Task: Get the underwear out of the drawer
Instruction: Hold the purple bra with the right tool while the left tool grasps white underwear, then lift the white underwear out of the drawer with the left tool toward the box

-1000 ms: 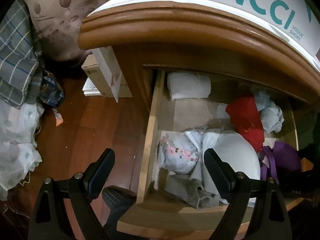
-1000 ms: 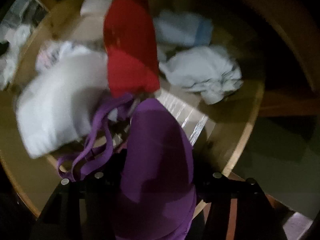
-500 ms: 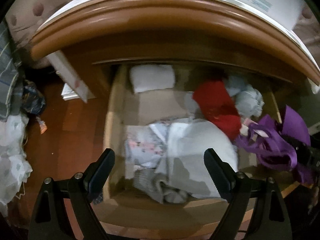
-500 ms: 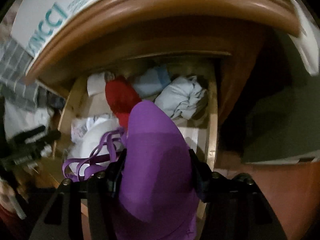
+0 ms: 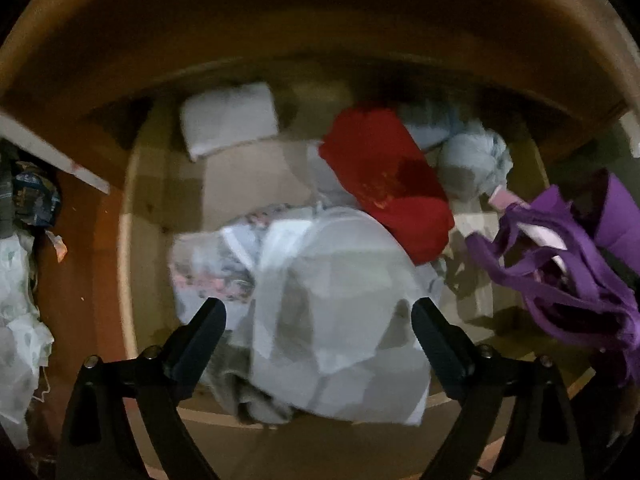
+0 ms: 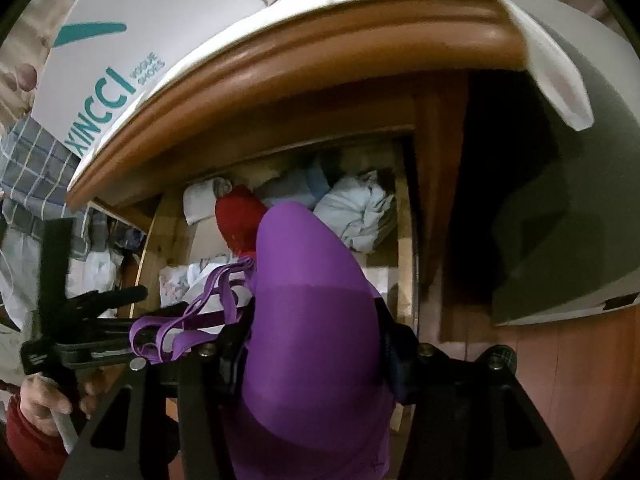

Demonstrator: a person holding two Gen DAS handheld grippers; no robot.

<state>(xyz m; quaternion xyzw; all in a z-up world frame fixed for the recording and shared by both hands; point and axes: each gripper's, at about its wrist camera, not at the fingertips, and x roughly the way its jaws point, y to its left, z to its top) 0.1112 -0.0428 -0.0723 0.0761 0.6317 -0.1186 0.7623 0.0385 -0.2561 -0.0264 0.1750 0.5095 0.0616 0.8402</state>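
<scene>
Right hand-held gripper (image 6: 316,344) clamped on purple bra (image 6: 316,320), held above open drawer's (image 5: 128,240) right front corner | left hand-held gripper (image 5: 318,316) spread wide, empty, over white bra (image 5: 340,300) in drawer | red garment (image 5: 388,184) behind.

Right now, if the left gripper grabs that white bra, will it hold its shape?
The white bra probably half will: its domed cup looks moulded, while the loose straps and edges lie crumpled, so they would likely dangle. It looks light, like the purple bra.
</scene>
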